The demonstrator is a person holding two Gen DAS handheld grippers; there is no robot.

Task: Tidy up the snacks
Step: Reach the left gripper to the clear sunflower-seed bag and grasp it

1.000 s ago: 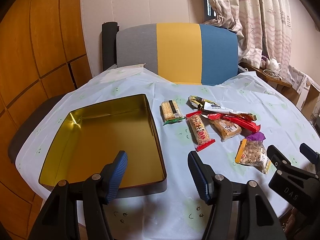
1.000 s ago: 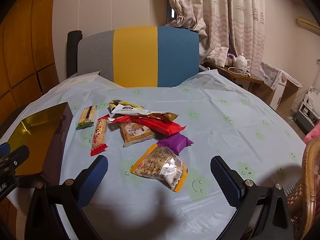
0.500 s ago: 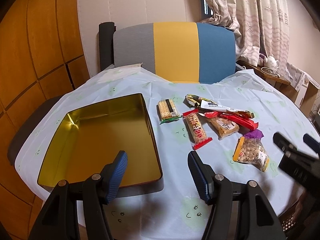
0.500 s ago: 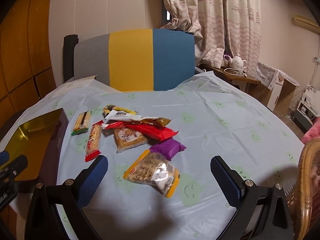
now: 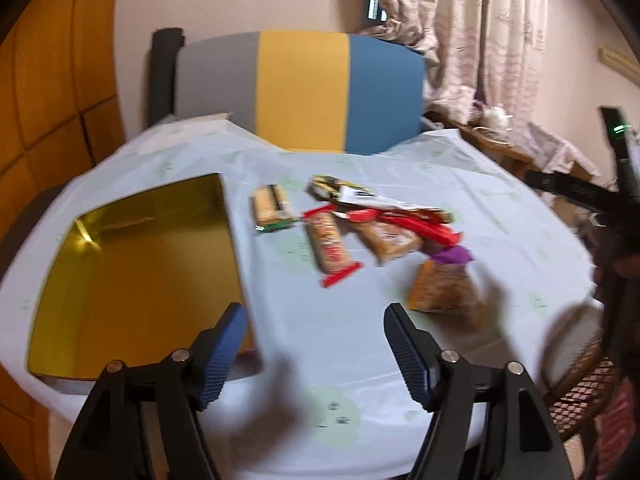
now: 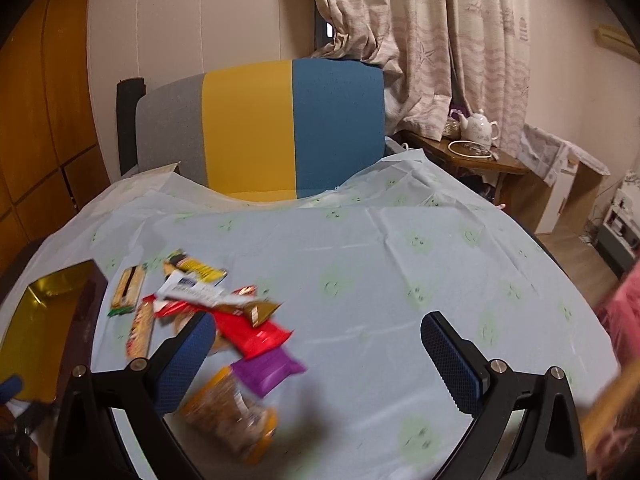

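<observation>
Several light, crinkly snack packets lie on the table cloth point(image 5: 360, 344) right of the empty gold tin point(image 5: 132, 276); the nut bag point(image 5: 444, 292) is soft, slippery film, best pinched across its middle. Left gripper point(image 5: 316, 352) has just been opening, nothing between the jaws. Right gripper point(image 6: 316, 360) stands wide and empty, now further right than before.
</observation>
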